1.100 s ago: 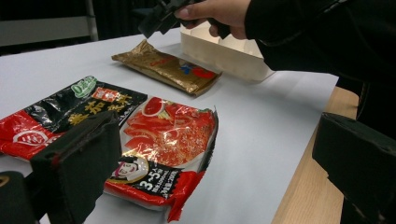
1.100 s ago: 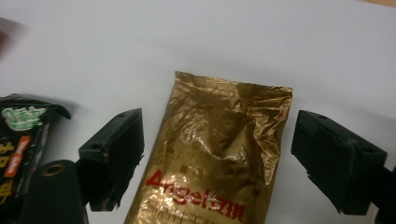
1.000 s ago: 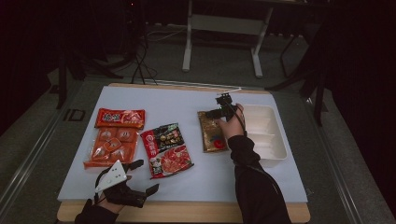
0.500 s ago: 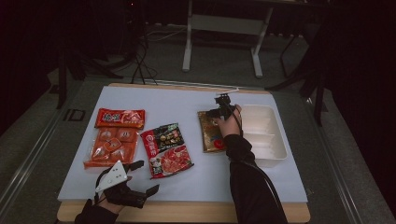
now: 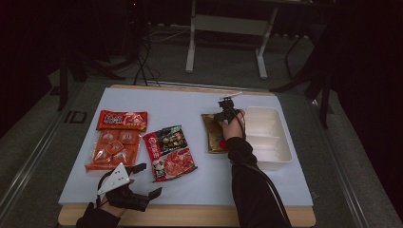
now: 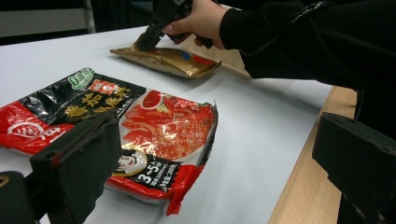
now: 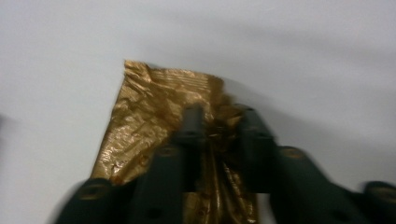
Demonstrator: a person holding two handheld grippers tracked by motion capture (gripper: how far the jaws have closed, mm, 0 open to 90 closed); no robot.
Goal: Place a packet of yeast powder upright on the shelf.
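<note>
A gold foil packet (image 5: 215, 138) (image 6: 173, 60) (image 7: 149, 107) lies flat on the white mat, just left of a white tray. My right gripper (image 5: 223, 112) (image 6: 142, 44) (image 7: 219, 116) points down at the packet's far end. Its jaws have just been closing, and crumpled foil is pinched between them. At the table's front left my left gripper (image 5: 146, 180) (image 6: 215, 186) rests open, with nothing between its jaws. It faces a red and black soup-base packet (image 5: 168, 153) (image 6: 154, 126).
A white plastic tray (image 5: 281, 148) sits at the right of the mat. An orange packet (image 5: 113, 149) and a red packet (image 5: 121, 120) lie at the left. The bare wooden table edge (image 6: 308, 186) runs along the front.
The right gripper has sunk a little onto the gold packet's far end and its jaws have closed on the foil. The left gripper has stayed where it was.
</note>
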